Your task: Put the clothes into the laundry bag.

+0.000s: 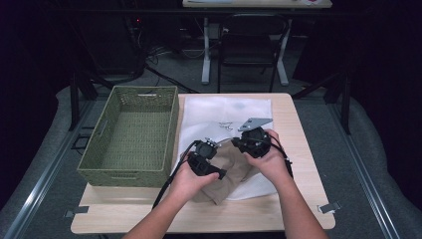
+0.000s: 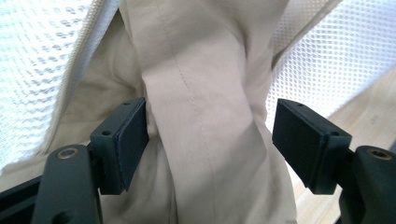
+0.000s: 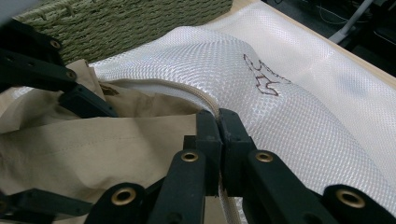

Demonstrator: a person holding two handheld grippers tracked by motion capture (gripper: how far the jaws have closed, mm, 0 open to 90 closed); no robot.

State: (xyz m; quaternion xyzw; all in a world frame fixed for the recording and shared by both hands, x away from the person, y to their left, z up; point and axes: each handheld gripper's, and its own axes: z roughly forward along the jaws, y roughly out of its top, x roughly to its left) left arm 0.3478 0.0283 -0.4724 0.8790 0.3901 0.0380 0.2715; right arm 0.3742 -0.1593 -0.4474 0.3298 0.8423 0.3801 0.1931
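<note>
Here the left gripper [image 1: 211, 147], jaws spread around a beige garment [image 2: 205, 112] half inside the white mesh bag [image 1: 224, 112], should regrip lower and push it deeper while the right gripper [image 3: 218, 122], pinching the bag's zipper edge [image 3: 187, 93], holds the mouth wide, with the green wicker basket [image 1: 171, 129] crowding the left side.

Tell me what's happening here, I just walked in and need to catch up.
A person is working a beige garment into a white mesh bag on the table. The right gripper is shut on the bag's zipper edge. The left gripper is open, its jaws either side of a fold of the garment.
</note>
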